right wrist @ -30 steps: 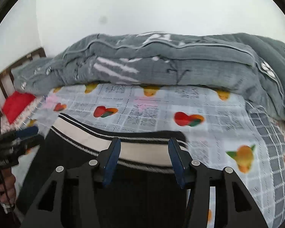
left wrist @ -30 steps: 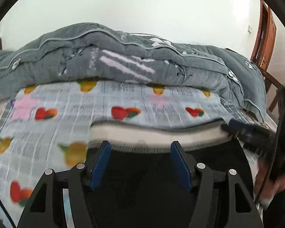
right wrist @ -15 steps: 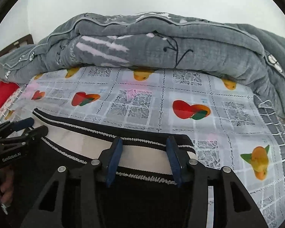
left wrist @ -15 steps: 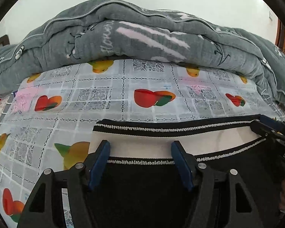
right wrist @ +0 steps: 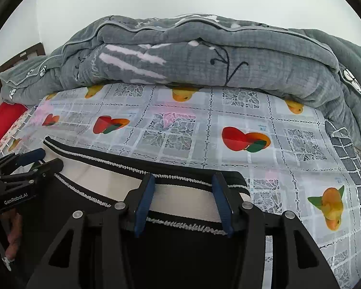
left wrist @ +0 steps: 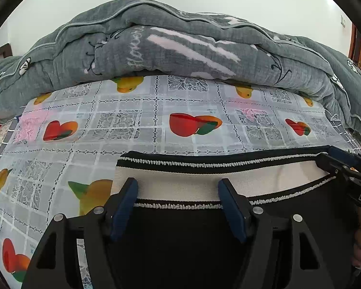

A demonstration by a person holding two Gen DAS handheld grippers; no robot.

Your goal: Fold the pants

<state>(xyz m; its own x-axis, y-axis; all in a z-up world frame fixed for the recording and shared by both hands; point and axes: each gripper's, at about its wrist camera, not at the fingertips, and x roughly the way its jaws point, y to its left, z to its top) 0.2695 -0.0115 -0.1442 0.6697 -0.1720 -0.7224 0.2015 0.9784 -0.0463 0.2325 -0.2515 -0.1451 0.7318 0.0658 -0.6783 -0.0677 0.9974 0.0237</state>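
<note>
The black pants (left wrist: 180, 240) lie flat on the fruit-print sheet (left wrist: 132, 125), their black and cream waistband (left wrist: 204, 180) towards the quilt. My left gripper (left wrist: 178, 185) is open, its blue fingers low over the waistband's left end. My right gripper (right wrist: 183, 180) is open over the waistband (right wrist: 180, 200) at its right end. Each gripper shows in the other's view: the right one (left wrist: 334, 159) at the right edge, the left one (right wrist: 43, 159) at the left edge. Whether the pads touch the cloth is unclear.
A rolled grey quilt (left wrist: 180, 48) fills the far side of the bed, and shows in the right wrist view (right wrist: 204, 55) too. A red pillow (right wrist: 4, 120) lies far left. A wooden headboard (right wrist: 16, 57) and a door (left wrist: 359, 48) flank the bed.
Both grippers have moved forward and down towards the quilt, carrying the waistband end farther up the bed. The pants now lie flat and the motion has slowed.
</note>
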